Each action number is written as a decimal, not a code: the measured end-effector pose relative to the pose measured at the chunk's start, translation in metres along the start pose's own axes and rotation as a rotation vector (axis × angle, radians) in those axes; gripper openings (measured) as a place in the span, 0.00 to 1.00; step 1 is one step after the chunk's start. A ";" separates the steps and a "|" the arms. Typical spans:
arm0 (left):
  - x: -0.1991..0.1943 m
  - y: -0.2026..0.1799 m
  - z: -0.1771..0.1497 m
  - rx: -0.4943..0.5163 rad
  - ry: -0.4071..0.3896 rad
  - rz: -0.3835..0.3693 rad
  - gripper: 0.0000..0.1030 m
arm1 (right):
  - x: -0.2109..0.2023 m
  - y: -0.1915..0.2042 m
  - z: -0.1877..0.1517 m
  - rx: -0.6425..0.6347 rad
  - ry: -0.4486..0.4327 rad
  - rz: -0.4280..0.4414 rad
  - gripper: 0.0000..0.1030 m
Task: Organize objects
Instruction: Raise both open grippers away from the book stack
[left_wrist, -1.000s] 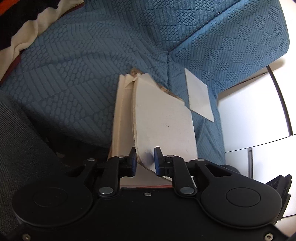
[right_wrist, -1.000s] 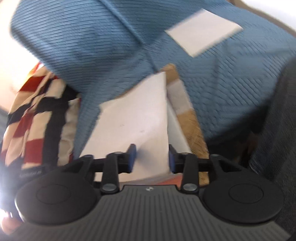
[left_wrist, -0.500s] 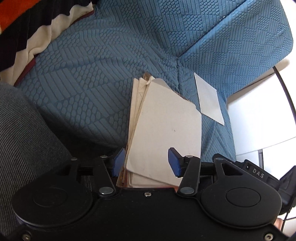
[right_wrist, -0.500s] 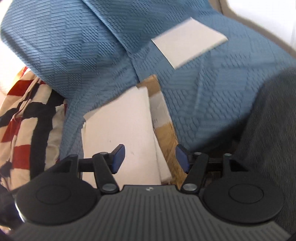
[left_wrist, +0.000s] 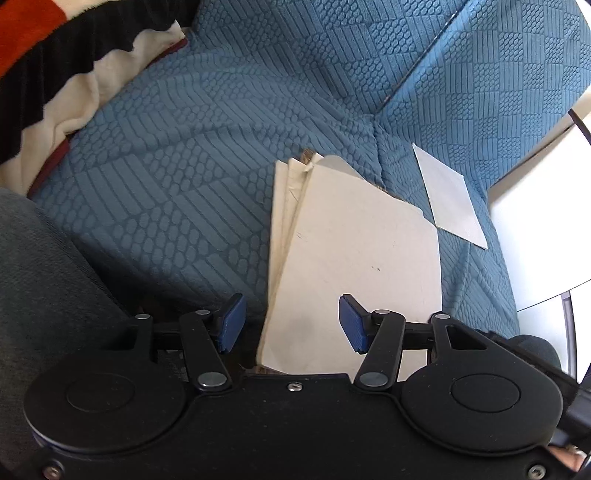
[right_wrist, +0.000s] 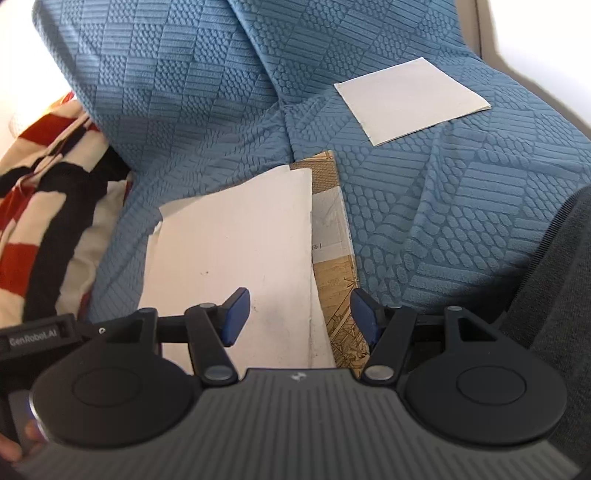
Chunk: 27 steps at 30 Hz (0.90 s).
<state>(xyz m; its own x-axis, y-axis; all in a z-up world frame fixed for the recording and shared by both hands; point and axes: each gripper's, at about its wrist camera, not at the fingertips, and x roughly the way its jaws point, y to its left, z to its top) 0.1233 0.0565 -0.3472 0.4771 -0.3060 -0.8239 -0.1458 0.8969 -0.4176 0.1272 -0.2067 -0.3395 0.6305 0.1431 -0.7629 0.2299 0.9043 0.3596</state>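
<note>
Brown printed sheet (right_wrist: 338, 280) under stack: right wrist view only.

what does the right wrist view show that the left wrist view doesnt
Only the right wrist view shows the printed brown board under the white sheets, and the other gripper's labelled body at its left edge.

Only the left wrist view shows the bright white surface beyond the sofa.

Both show the stack of white sheets, the lone square card, the blue sofa cover, the striped blanket, and an open gripper over the stack: left gripper, still opening, right gripper.
</note>
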 end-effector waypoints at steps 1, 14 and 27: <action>0.002 0.000 0.000 -0.003 0.006 -0.005 0.51 | 0.002 0.002 0.000 -0.016 0.004 -0.014 0.59; 0.010 -0.009 -0.004 0.030 0.030 -0.010 0.51 | 0.010 0.013 0.005 -0.096 0.011 0.002 0.43; 0.007 -0.019 -0.009 0.056 0.062 0.037 0.53 | 0.010 0.010 0.007 -0.094 0.021 0.004 0.40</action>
<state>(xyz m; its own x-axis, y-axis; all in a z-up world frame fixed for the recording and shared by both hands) 0.1214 0.0347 -0.3482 0.4177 -0.2896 -0.8612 -0.1131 0.9239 -0.3655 0.1408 -0.1995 -0.3395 0.6154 0.1547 -0.7729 0.1557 0.9374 0.3116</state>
